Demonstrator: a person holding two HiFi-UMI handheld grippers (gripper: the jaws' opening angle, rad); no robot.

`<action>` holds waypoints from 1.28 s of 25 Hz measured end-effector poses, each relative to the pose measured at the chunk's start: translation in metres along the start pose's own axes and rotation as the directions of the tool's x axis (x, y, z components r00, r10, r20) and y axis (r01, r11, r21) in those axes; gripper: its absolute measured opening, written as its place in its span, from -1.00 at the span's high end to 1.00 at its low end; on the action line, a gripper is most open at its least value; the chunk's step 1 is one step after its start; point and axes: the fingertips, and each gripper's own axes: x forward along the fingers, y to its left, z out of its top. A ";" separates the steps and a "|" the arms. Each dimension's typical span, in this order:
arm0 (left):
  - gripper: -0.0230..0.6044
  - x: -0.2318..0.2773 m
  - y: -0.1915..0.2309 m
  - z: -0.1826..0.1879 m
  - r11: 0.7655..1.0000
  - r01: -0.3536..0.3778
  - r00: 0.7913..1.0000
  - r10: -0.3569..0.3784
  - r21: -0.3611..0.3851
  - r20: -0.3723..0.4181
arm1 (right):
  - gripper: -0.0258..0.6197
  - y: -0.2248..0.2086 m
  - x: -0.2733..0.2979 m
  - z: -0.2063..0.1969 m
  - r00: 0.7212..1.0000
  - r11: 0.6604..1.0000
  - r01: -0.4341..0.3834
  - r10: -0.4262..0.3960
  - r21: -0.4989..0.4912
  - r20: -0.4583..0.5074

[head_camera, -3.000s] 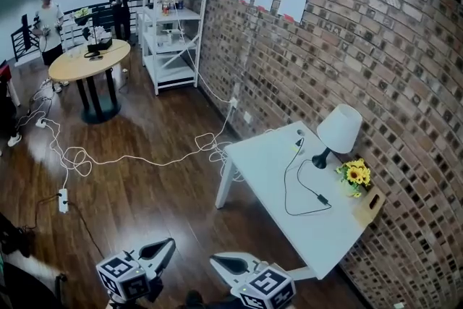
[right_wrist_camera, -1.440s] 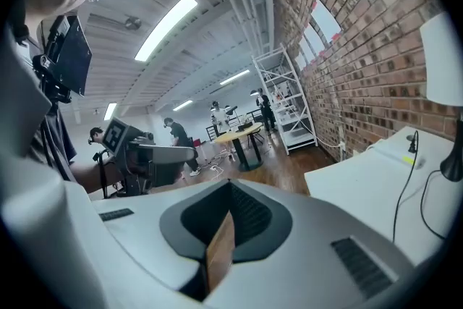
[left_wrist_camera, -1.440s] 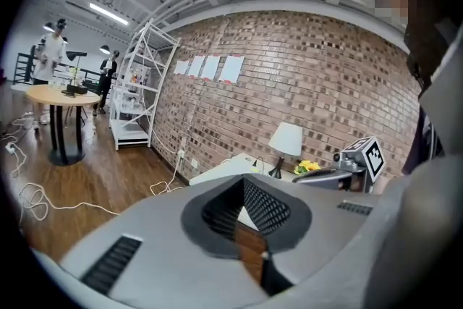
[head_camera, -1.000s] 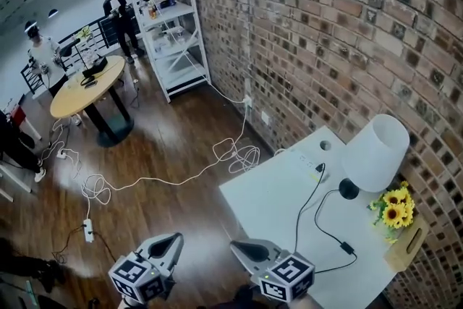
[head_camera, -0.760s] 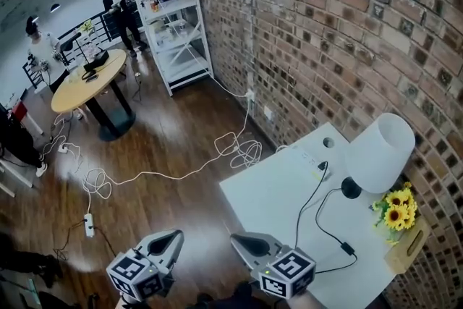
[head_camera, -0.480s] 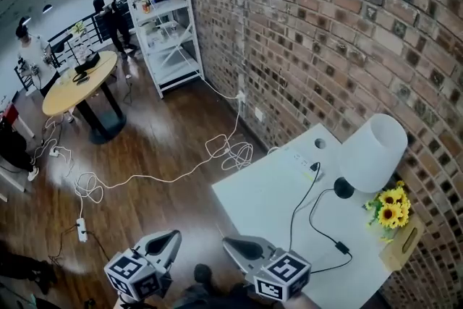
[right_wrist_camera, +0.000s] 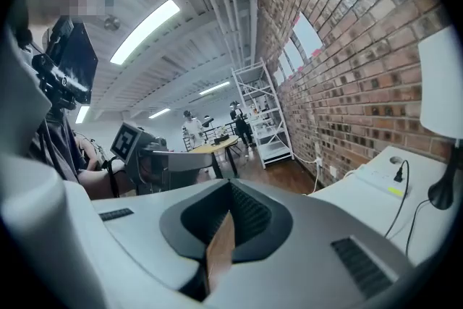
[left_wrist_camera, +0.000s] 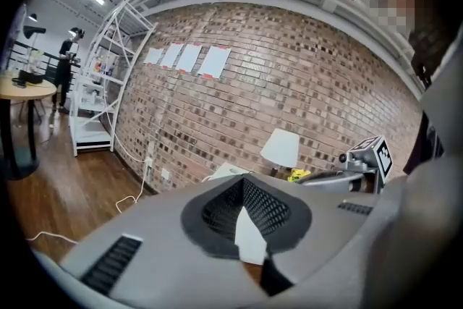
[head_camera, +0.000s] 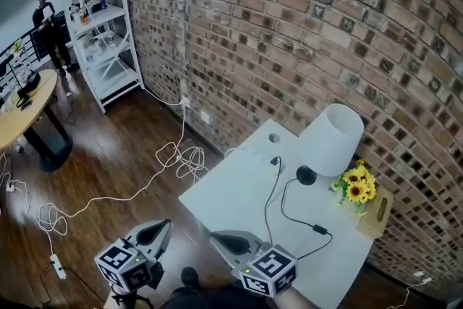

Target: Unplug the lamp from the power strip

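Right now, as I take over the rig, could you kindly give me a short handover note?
Left gripper: shut, empty, over the floor beside the white table.
Right gripper: shut, empty, at the table's near edge.
Lamp stands on the table by the brick wall; its black plug sits in the power strip at the far edge.
Done: nothing yet.
Left: reach the power strip, grip the plug, pull it out.

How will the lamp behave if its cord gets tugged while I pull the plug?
The lamp looks top-heavy, wide shade over a small base, so it may tip. Its thin cord lies in slack loops on the table, so it is probably floppy and gives before pulling.
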 end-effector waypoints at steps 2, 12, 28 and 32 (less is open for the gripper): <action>0.88 0.004 0.015 0.004 0.999 0.043 0.999 -0.043 0.028 -0.003 | 0.94 0.001 0.006 0.007 0.998 0.999 0.053 -0.053 0.009 0.014; 0.88 0.031 0.046 0.026 0.982 0.191 0.981 -0.191 -0.010 -0.020 | 0.94 -0.002 0.037 0.030 0.980 0.980 0.198 -0.199 0.021 0.030; 0.88 0.025 0.093 0.027 0.973 0.226 0.973 -0.228 -0.044 -0.031 | 0.94 0.006 0.094 0.038 0.981 0.981 0.193 -0.193 -0.030 -0.013; 0.88 0.029 0.097 0.026 0.972 0.230 0.972 -0.231 -0.041 -0.049 | 0.94 0.000 0.098 0.035 0.979 0.978 0.202 -0.203 -0.044 -0.023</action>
